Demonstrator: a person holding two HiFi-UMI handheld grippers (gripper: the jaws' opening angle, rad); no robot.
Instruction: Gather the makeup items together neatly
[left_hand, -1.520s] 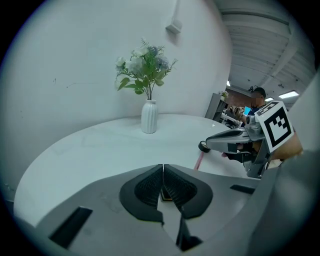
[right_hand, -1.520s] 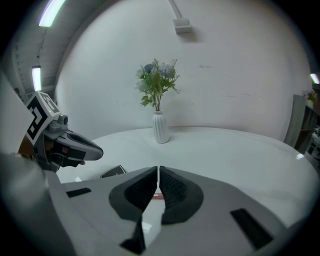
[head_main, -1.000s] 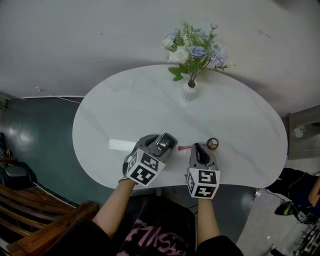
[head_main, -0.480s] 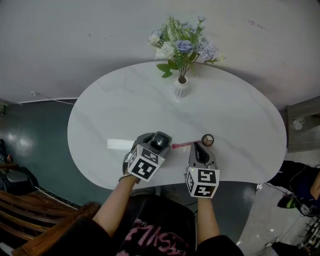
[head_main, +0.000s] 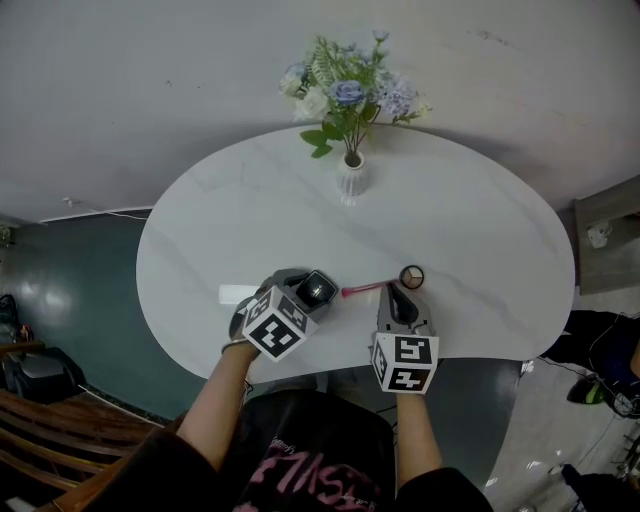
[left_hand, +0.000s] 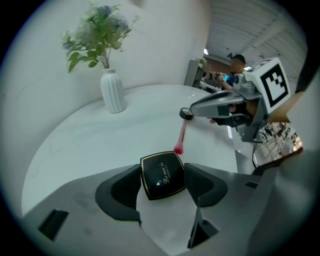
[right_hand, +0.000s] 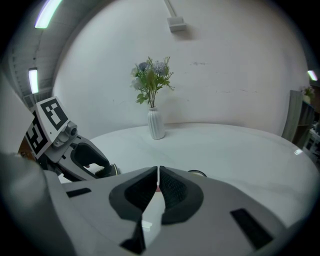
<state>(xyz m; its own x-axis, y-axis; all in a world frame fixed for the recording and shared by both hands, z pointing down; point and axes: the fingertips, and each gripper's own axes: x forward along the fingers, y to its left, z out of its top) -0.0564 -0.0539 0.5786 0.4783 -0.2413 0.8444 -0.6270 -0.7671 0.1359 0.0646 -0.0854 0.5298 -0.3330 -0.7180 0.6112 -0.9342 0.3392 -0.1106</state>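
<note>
A black square compact (left_hand: 162, 175) with gold lettering lies flat on the white table, between the pads of my left gripper (left_hand: 161, 189). Those jaws have just been opening and stand wide, without pressing on it. From the head view the compact (head_main: 318, 289) shows at that gripper's tip. To its right a thin pink stick (head_main: 362, 289) with a rounded end (left_hand: 178, 148) runs to my right gripper (head_main: 398, 292). That gripper (right_hand: 158, 187) is shut, with a sliver of pink between its pads. A small round jar (head_main: 411, 276) stands just beyond its tip.
A white ribbed vase (head_main: 351, 180) of blue and white flowers stands at the table's far side. A flat white item (head_main: 235, 293) lies left of the left gripper, partly hidden. The oval table (head_main: 470, 240) ends just under my hands. A person stands in the far background of the left gripper view.
The left gripper has rolled, its marker cube has turned, and its jaws have spread wider around the compact. The right gripper has stayed in place.
</note>
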